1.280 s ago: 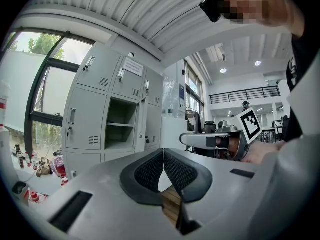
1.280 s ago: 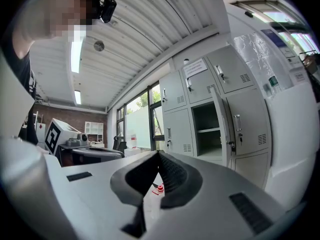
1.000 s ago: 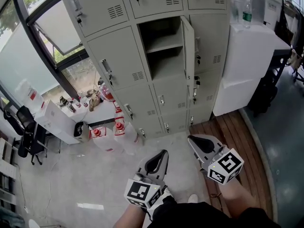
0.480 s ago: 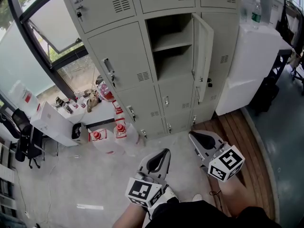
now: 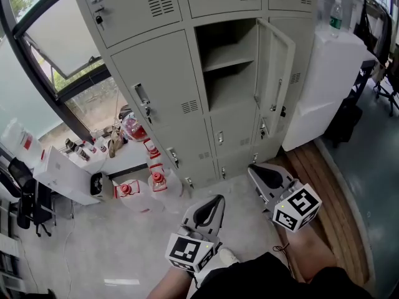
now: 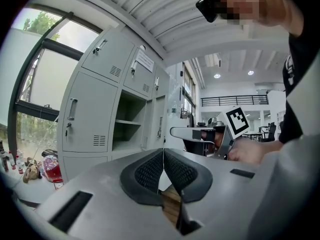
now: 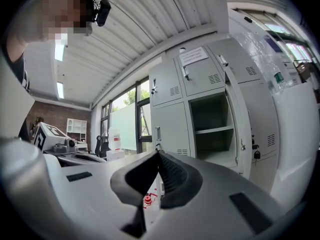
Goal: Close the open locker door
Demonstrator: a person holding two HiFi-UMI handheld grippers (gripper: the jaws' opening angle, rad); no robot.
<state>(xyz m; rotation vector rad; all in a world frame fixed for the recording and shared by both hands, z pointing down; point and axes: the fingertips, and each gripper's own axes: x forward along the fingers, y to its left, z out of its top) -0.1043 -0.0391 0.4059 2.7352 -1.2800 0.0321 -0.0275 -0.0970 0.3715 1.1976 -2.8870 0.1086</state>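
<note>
we see the locker door (image 5: pixel 278 80) open, swung out to the right of its compartment (image 5: pixel 227 73). left gripper (image 5: pixel 215 202) and right gripper (image 5: pixel 255 171) both pressed together, empty, well apart from the door.

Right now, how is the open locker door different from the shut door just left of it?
The open locker door sticks outward, so the shelf shows; the shut door lies flat and hides its inside. The open locker door shows its back; the shut door shows its front, with handle and vent slots. Both are pale grey metal.
</note>
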